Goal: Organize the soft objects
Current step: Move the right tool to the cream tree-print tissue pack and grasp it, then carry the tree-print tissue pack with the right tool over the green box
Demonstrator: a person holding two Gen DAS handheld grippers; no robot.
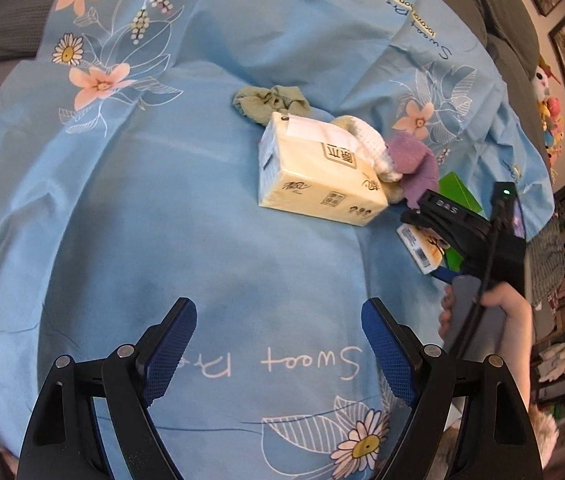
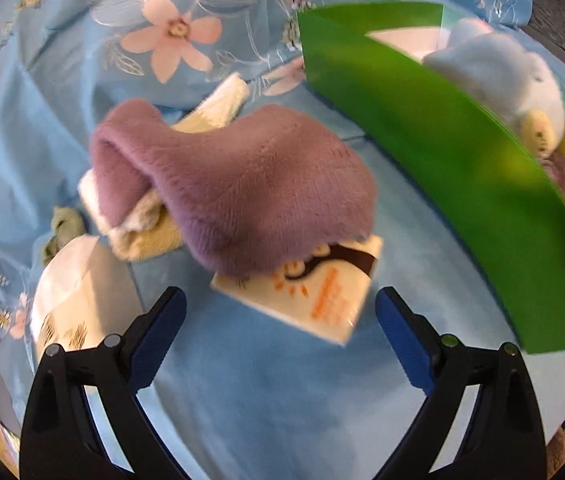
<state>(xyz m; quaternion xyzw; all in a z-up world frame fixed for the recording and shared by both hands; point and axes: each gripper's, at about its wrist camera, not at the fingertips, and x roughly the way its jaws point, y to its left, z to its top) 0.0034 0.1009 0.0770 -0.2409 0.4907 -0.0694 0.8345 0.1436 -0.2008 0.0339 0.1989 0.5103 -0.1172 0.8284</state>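
Near the middle of the bed (image 2: 242,400), the right hand-held gripper (image 2: 280,320) is hanging wide open and empty over the purple sock (image 2: 242,192), which looks soft, light and easy to pinch at its thick middle.

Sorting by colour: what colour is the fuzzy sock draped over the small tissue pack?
Purple; the fuzzy sock shows best in the right wrist view.

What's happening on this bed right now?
A person holds a gripper in each hand over a light blue floral bedsheet. The right gripper, open, points at a small white tissue packet partly under a fuzzy purple sock, beside a green box already holding soft items. The left gripper, open and empty, hangs short of a yellow tissue pack.
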